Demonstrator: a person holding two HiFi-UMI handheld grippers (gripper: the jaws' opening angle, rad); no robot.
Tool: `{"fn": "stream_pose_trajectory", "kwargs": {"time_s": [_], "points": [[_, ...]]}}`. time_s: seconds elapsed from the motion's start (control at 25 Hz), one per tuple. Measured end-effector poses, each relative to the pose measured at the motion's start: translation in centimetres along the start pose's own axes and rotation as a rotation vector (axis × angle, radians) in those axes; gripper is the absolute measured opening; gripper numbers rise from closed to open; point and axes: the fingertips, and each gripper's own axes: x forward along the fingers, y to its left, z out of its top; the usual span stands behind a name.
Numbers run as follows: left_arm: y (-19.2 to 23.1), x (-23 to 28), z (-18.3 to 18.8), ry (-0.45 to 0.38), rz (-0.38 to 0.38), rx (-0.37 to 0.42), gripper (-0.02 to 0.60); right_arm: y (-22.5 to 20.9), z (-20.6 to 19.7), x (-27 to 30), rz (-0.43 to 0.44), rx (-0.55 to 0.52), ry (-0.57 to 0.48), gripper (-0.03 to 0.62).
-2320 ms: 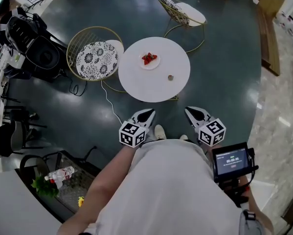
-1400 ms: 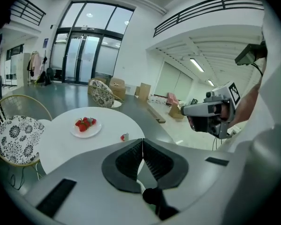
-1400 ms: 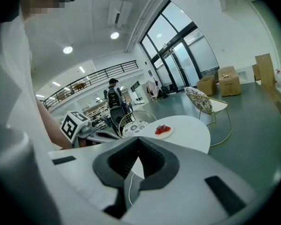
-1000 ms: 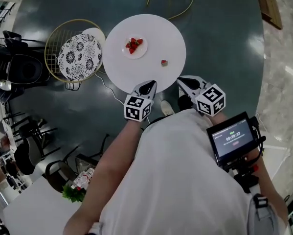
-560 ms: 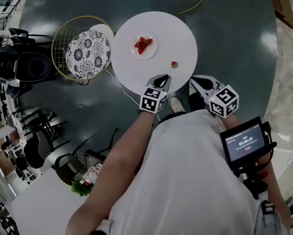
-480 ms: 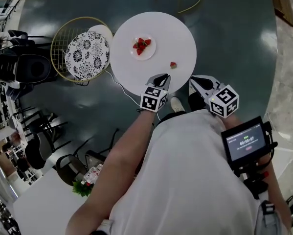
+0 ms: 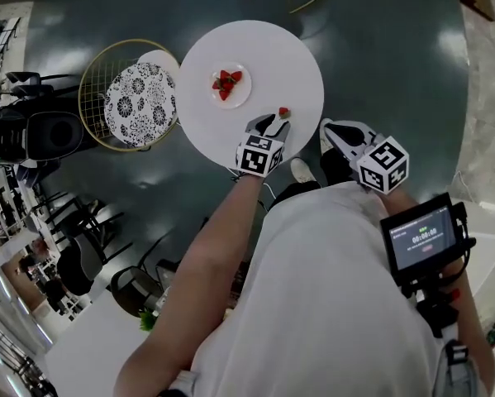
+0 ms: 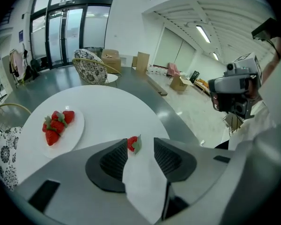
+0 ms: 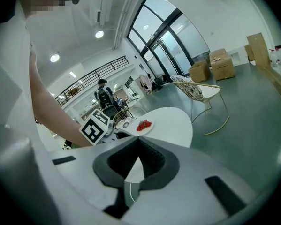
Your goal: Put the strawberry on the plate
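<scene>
At the lower right edge of the worktop (image 7: 272, 56) in the head view, the strawberry (image 7: 283, 112) lies unpinched within the left hand-held gripper (image 8: 141, 143), whose jaws have just been opening, apart from the plate (image 7: 239, 98); the right hand-held gripper (image 9: 138, 149) is pressed together.

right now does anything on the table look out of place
One strawberry lies alone on the bare round table near its edge, apart from the plate that holds the other strawberries.
</scene>
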Motion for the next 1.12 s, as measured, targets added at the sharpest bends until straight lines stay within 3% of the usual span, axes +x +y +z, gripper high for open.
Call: {"fn": "stream_pose_trajectory", "kwargs": {"time_s": [0.08, 0.36, 0.52, 0.6, 0.68, 1.12], "points": [[0.2, 0.8, 0.1, 0.027, -0.001, 0.015, 0.167, -0.3, -0.2, -0.3, -0.012, 0.013, 0.001, 0.006], [1.5, 3.6, -1.0, 0.164, 0.013, 0.097, 0.167, -1.3, -1.0, -1.2, -0.057, 0.046, 0.002, 0.006], [1.6, 4.3, -2.1, 0.243, 0.041, 0.091, 0.167, -2.0, -1.1, -1.7, -0.063, 0.048, 0.006, 0.006], [1.7, 3.7, -2.3, 0.231, 0.057, 0.073, 0.164, -1.6, -1.0, -1.3, -0.055, 0.042, 0.005, 0.006], [1.9, 3.2, -2.2, 0.206, 0.067, 0.066, 0.114, -1.0, -0.8, -0.9, -0.043, 0.035, 0.004, 0.006], [1.4, 1.5, 0.8, 0.119, 0.125, -0.044, 0.11, -2.3, 1.7, -0.3, 0.061, -0.025, 0.049, 0.006]]}}
